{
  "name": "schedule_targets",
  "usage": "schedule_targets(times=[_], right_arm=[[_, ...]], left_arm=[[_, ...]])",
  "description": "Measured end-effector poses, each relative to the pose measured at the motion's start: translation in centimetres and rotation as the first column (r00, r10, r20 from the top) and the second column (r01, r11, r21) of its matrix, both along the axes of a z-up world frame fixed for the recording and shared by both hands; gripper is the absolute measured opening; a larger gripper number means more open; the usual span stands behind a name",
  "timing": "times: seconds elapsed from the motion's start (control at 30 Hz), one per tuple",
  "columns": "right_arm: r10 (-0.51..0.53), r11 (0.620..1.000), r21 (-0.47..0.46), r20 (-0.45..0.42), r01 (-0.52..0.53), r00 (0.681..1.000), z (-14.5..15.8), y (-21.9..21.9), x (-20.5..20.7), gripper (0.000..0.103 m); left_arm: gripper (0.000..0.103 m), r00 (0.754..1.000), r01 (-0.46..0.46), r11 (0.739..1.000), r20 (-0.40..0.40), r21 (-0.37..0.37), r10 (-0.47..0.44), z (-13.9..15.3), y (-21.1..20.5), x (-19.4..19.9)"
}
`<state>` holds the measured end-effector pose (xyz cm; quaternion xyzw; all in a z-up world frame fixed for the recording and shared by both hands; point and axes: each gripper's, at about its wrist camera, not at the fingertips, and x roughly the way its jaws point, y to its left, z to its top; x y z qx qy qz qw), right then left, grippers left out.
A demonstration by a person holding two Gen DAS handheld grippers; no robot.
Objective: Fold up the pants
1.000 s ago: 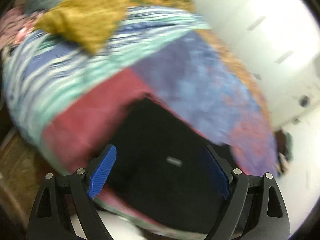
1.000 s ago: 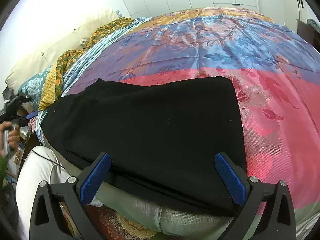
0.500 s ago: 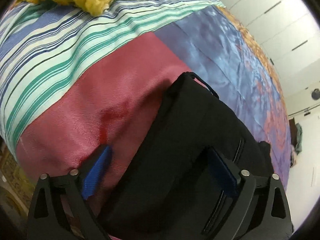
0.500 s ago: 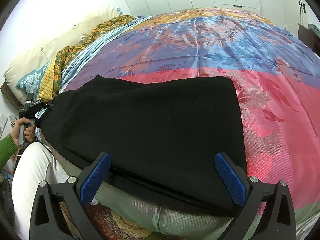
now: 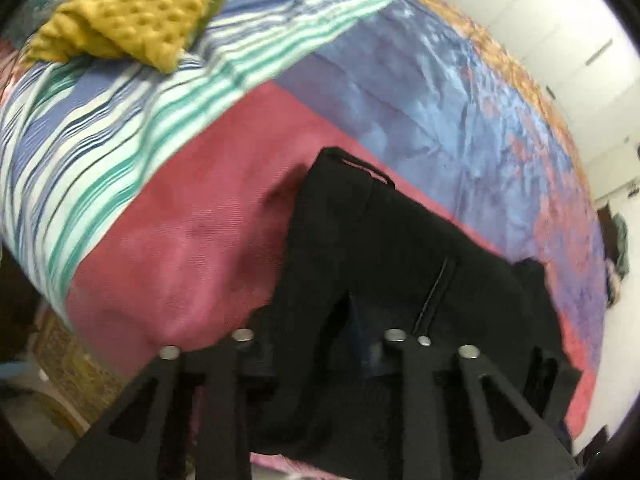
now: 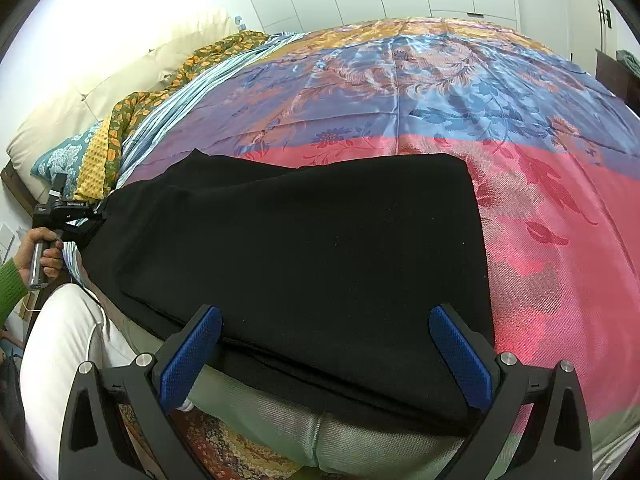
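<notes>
Now the left gripper (image 5: 320, 344), jaws pinched on the waistband end of the black cloth pants (image 6: 304, 256) at nine o'clock on the patterned satin bedspread (image 6: 440, 92); the right gripper (image 6: 326, 356) hovers wide open, empty. Likely next: clamp the six-o'clock edge, then fold.

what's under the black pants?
The black pants lie on the floral bedspread, over its pink band and the pale green edge nearest the camera. Anything between them is hidden by the fabric.

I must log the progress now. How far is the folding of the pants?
Done: the pants lie flat on the bed, apparently doubled lengthwise. In hand: the left tool looks shut on one end of them; the right tool is open at the near edge. Left: the crosswise folds.
</notes>
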<state>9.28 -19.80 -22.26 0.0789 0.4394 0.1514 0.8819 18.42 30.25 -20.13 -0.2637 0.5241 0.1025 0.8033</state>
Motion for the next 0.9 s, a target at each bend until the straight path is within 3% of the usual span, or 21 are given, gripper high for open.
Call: schedule_targets(times=[0.1, 0.2, 0.37, 0.47, 0.57, 0.67, 0.73, 0.83, 0.9], right_arm=[[-0.004, 1.0, 0.008, 0.001, 0.004, 1.0, 0.0, -0.1, 0.0, 0.103], [-0.009, 1.0, 0.016, 0.003, 0.009, 1.0, 0.0, -0.2, 0.0, 0.103], [-0.011, 1.0, 0.019, 0.005, 0.011, 1.0, 0.0, -0.3, 0.0, 0.103], [-0.012, 1.0, 0.025, 0.006, 0.012, 1.0, 0.0, -0.4, 0.0, 0.103], [-0.01, 1.0, 0.027, 0.008, 0.009, 1.0, 0.0, -0.4, -0.1, 0.103], [-0.009, 0.999, 0.031, 0.01, 0.009, 1.0, 0.1, -0.4, -0.1, 0.103], [-0.011, 0.999, 0.031, 0.011, 0.011, 1.0, 0.1, -0.4, -0.1, 0.103], [-0.013, 0.999, 0.038, 0.011, 0.012, 1.0, 0.1, -0.5, -0.1, 0.103], [-0.015, 0.999, 0.051, 0.012, 0.014, 1.0, 0.1, -0.7, -0.1, 0.103]], left_arm=[[0.019, 0.999, -0.02, 1.0, 0.044, 0.009, 0.019, 2.8, -0.8, -0.9], [0.019, 0.994, 0.017, 0.999, 0.106, 0.049, -0.022, 7.0, -3.8, -1.4], [0.017, 0.96, 0.147, 0.987, 0.233, 0.062, -0.158, 13.1, -12.5, -2.2], [0.017, 0.933, 0.236, 0.969, 0.262, 0.075, -0.248, 13.8, -18.7, -2.3], [0.017, 0.895, 0.368, 0.926, 0.238, 0.08, -0.376, 12.3, -26.0, -1.9], [0.017, 0.835, 0.534, 0.845, 0.17, -0.018, -0.524, 7.9, -33.2, -0.9], [0.019, 0.791, 0.606, 0.795, 0.125, -0.034, -0.598, 5.7, -36.7, -1.0], [0.022, 0.733, 0.677, 0.736, 0.076, 0.013, -0.676, 5.5, -40.0, -2.2], [0.04, 0.708, 0.699, 0.715, 0.122, 0.016, -0.695, 7.3, -40.1, -3.2]])
